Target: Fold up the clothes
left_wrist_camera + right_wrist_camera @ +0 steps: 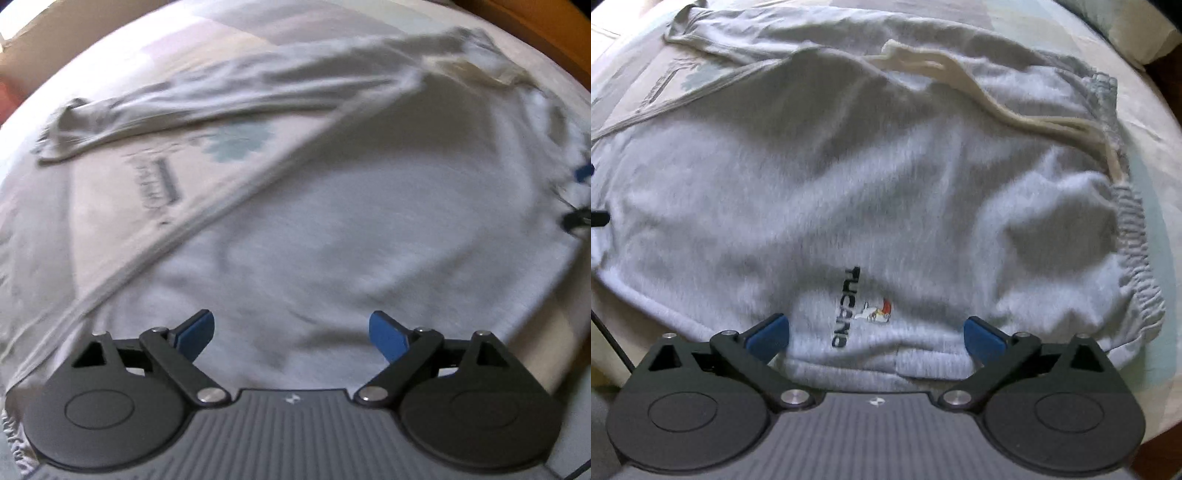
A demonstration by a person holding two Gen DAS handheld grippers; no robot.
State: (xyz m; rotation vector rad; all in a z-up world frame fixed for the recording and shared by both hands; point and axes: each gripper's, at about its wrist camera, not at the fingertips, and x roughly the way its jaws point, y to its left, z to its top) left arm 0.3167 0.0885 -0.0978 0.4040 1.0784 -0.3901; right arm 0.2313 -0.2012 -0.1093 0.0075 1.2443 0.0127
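Grey sweatpants (849, 192) lie flat on a bed sheet (1156, 122), folded leg over leg. Right wrist view: long axis runs left to right, elastic waistband (1134, 240) at the right edge, legs trailing off left. A cream drawstring (997, 103) lies loose across the upper part, running from the middle toward the waistband. Printed logo (849, 306) near the lower edge reads "TUCANO" in dark letters, turned sideways, with a small bird emblem beside it. Right tool (877, 338): blue fingers spread wide, holding nothing, hovering at the near edge of the fabric with the logo between them. Left wrist view: pants (351, 221) fill the frame, one leg (184, 107) stretching up-left, cuff at far left. Sheet (122, 192) carries a teal flower print and blurred, unreadable script. Left tool (291, 338): fingers wide apart, empty, above the cloth.
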